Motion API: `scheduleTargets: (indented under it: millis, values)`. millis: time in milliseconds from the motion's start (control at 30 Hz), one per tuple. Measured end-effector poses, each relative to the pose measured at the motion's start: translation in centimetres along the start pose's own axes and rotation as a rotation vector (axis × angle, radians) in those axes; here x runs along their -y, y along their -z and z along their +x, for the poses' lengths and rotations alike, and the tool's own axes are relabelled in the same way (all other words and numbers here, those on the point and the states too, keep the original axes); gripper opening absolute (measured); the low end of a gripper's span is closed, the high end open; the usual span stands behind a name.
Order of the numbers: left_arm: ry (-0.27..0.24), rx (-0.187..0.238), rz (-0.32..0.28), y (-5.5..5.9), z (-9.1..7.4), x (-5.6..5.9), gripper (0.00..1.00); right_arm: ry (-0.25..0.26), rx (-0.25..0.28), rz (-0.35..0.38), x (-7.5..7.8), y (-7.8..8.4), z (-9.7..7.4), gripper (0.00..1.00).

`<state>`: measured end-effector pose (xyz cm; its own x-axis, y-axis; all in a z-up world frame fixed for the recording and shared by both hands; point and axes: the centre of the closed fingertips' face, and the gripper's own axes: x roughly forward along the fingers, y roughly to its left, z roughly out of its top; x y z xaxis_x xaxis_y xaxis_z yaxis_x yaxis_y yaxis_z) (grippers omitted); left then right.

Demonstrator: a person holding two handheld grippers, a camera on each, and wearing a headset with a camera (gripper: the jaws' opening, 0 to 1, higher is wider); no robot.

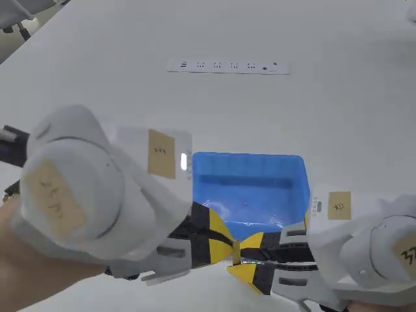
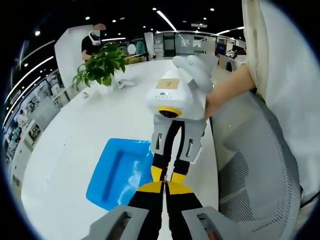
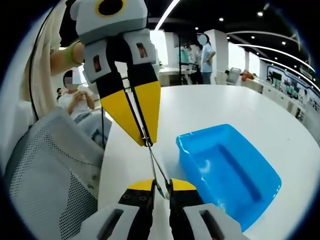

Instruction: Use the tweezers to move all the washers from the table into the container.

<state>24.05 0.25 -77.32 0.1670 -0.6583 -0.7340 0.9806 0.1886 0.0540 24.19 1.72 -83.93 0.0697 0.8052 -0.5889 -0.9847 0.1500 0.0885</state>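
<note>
Biggest risk here imo: the thin metal tweezers [image 3: 154, 167] are strung between both claws. If one lets go before the other has a solid pinch, or they tug at different angles, the tweezers could twist, slip out and drop onto the white counter [image 3: 215, 105]. The left claw [image 2: 165, 186] is clamped tight on the far end. The right claw [image 3: 162, 189] is squeezed almost closed around the near end. The blue plastic container [image 3: 230, 170] sits just right of the right claw, slightly ahead.

One container [image 1: 294, 170]; one tweezers [image 3: 156, 167] (metal); one power strip [image 1: 227, 66].
</note>
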Motion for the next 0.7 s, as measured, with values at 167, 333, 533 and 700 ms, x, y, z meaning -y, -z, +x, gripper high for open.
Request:
scheduleTargets:
  millis: [167, 333, 533, 700]
  values:
    - [0.029, -0.020, 0.008, -0.1, 0.1, -0.3, 0.00, -0.021, 0.039, -0.010, -0.2, -1.5, -0.5, 0.10]
    - [0.049, -0.022, -0.012, -0.2, 0.3, -0.7, 0.00, -0.055, 0.008, -0.035, -0.2, -1.7, 0.0, 0.10]
    - [-0.008, 0.088, -0.140, -0.8, 0.0, -1.4, 0.00, -0.069, 0.006, 0.051, 0.7, -1.3, 0.1, 0.03]
    - [-0.134, 0.247, -0.324, -0.7, -1.9, -1.7, 0.23, -0.030, 0.027, 0.118, 1.3, -1.1, -0.2, 0.02]
